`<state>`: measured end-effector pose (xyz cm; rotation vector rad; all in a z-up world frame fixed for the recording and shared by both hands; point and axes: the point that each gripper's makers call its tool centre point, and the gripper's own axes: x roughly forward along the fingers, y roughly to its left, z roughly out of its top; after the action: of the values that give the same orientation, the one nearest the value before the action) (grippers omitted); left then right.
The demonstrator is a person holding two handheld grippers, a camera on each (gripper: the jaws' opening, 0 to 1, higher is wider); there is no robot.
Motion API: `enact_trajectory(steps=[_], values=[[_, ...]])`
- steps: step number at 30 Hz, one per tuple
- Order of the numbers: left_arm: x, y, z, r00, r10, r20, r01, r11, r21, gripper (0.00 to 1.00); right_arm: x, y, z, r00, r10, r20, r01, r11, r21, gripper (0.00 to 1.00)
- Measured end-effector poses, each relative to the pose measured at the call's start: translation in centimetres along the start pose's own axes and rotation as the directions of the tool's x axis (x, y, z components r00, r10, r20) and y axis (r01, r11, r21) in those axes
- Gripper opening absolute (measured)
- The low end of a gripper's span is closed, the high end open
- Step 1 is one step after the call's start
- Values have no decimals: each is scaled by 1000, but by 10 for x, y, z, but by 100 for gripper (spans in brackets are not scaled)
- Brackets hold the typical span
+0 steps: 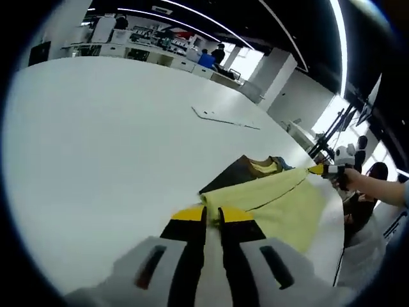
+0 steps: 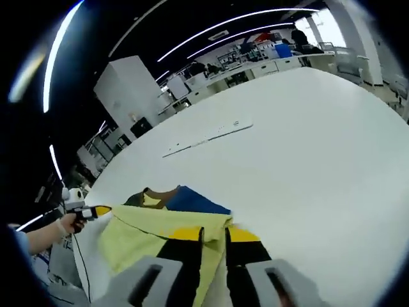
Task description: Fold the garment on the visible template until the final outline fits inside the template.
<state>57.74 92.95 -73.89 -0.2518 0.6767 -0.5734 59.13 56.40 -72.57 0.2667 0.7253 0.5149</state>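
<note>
Pinching opposite ends of the yellow garment [image 1: 281, 198], the left gripper [image 1: 213, 216] and the right gripper [image 2: 213, 233] held it stretched above the white table [image 1: 96, 147]. An uneven pull could slip one corner loose. Open tabletop spread toward twelve o'clock; the table's edge ran close at five.
</note>
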Motion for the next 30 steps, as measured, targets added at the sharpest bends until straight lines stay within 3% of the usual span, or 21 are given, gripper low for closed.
enact_trajectory(steps=[3,6,7,10,12,13,14,15,17,19,20,21,23,24,25,26,29,30], values=[[-7,0,4,999,27,-19,-24,988,155,22,-5,-1,-3,999,-21,-45,15,992,-126,32],[-12,-3,10,999,40,-30,-30,957,288,29,-9,-1,-4,995,-52,-84,23,949,-313,35],[-14,-2,12,998,56,-40,-39,937,347,29,-10,-1,-3,994,-70,-82,35,932,-361,36],[-16,-3,17,996,75,-49,-44,886,461,28,-11,0,1,990,-102,-97,36,850,-525,36],[-17,-3,17,993,97,-72,-45,848,529,26,-9,3,2,987,-117,-110,20,767,-642,35],[-16,-3,19,992,105,-71,-48,830,556,26,-8,5,3,986,-127,-112,11,704,-710,34],[-16,-1,19,989,124,-80,-52,799,599,25,-7,5,2,983,-143,-117,9,666,-746,33],[-15,-1,18,988,129,-83,-49,783,620,25,-5,5,0,978,-160,-132,-5,617,-787,32],[-11,-1,17,986,139,-91,-44,744,667,25,-2,4,-2,974,-176,-140,-20,550,-835,31],[-8,1,13,981,165,-106,-37,687,726,24,2,0,-6,968,-201,-153,-35,493,-869,29],[-5,1,10,978,177,-112,-29,645,764,23,4,-1,-8,965,-209,-161,-48,461,-886,28],[-3,2,8,976,184,-117,-24,625,781,23,5,-1,-9,963,-213,-163,-54,444,-894,28],[0,0,6,975,189,-117,-22,605,796,23,7,0,-11,964,-211,-164,-65,411,-909,27],[3,-2,6,975,190,-114,-16,571,821,23,8,0,-12,963,-216,-163,-70,383,-921,27],[4,-2,5,974,196,-114,-15,560,828,23,9,0,-12,962,-219,-160,-71,363,-929,27],[6,-2,4,971,206,-119,-7,524,852,22,9,0,-14,963,-217,-160,-78,344,-936,26],[10,-3,-1,965,222,-139,25,450,893,22,11,-1,-17,960,-225,-164,-87,314,-945,26],[11,-3,-2,964,226,-138,25,443,896,21,11,-1,-17,960,-227,-164,-89,308,-947,25]])
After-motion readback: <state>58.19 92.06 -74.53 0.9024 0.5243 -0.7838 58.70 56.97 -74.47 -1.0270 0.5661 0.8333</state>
